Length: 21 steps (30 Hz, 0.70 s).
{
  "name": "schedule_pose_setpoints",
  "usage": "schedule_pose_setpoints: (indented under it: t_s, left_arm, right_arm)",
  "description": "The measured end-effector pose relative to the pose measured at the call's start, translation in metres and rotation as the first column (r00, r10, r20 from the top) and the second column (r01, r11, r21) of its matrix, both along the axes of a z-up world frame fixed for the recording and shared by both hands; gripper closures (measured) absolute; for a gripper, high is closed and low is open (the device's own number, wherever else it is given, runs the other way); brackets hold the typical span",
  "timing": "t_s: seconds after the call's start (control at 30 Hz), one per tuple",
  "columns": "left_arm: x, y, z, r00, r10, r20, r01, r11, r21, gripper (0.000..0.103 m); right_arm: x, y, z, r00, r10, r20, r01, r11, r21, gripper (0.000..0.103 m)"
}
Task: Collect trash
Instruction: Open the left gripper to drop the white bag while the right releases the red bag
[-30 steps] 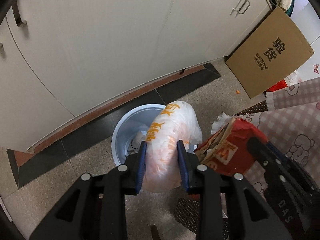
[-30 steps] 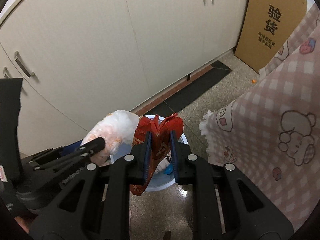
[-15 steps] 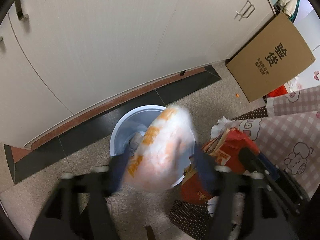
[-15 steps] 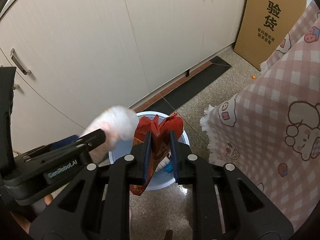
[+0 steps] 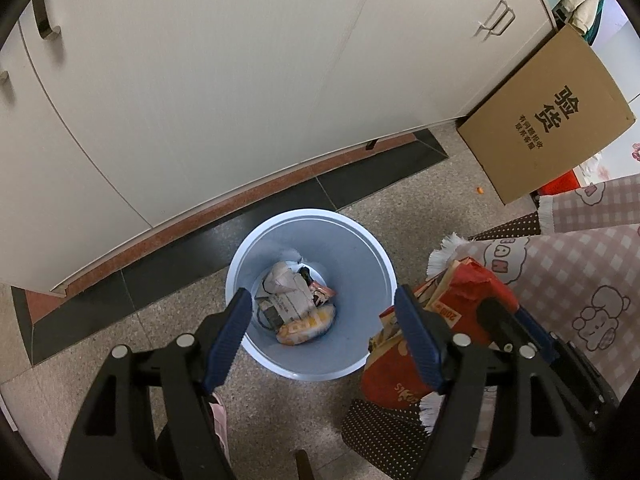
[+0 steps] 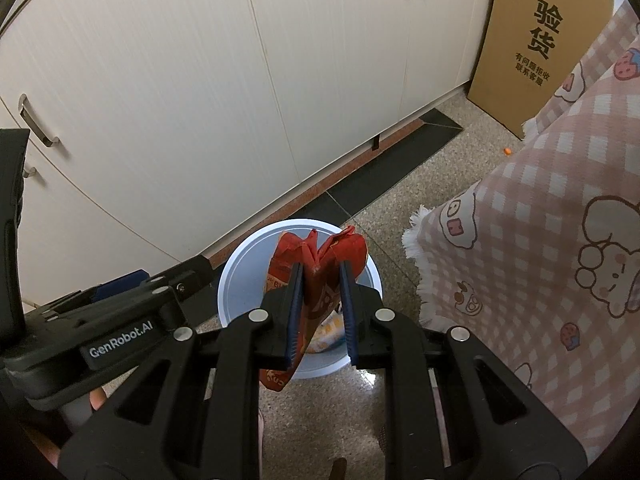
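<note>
A pale blue round bin stands on the speckled floor below me. Inside it lie a white-and-orange plastic bag and crumpled paper wrappers. My left gripper is open and empty above the bin's near rim. My right gripper is shut on a red crumpled snack bag and holds it over the bin. The red bag also shows in the left wrist view, at the bin's right side.
White cabinet doors with a dark kick strip run behind the bin. A cardboard box leans at the right. A pink checked cloth with bear prints hangs at the right, close to the bin.
My left gripper opened and the white-and-orange bag dropped into the bin. My right gripper keeps its hold on the red bag and has moved slightly.
</note>
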State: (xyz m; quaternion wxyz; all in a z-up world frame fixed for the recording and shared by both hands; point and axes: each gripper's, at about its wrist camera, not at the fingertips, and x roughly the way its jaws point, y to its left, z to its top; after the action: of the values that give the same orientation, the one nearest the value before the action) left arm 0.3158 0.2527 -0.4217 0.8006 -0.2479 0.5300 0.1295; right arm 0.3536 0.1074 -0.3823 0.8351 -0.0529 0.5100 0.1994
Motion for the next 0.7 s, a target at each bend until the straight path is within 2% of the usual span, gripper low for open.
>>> schedule_pose_setpoints:
  t_s: [0.37,0.6,0.7]
  left_arm:
    - [0.000,0.003,-0.004,1.000,0.015,-0.020,-0.015,1.000,-0.003,0.031]
    - [-0.001,0.010,-0.009,0.998,0.042,-0.039,-0.043,0.998,-0.034,0.031]
    - [-0.002,0.013,-0.009,0.997,0.059,-0.040,-0.060,0.998,-0.030,0.031]
  right_arm:
    - [0.002,0.002,-0.005,1.000,-0.003,-0.005,0.003,1.000,0.000,0.085]
    - [0.003,0.005,-0.002,1.000,-0.004,0.008,0.004,1.000,0.007,0.084]
    - [0.005,0.005,0.002,1.000,-0.017,0.012,0.017,0.999,0.030,0.081]
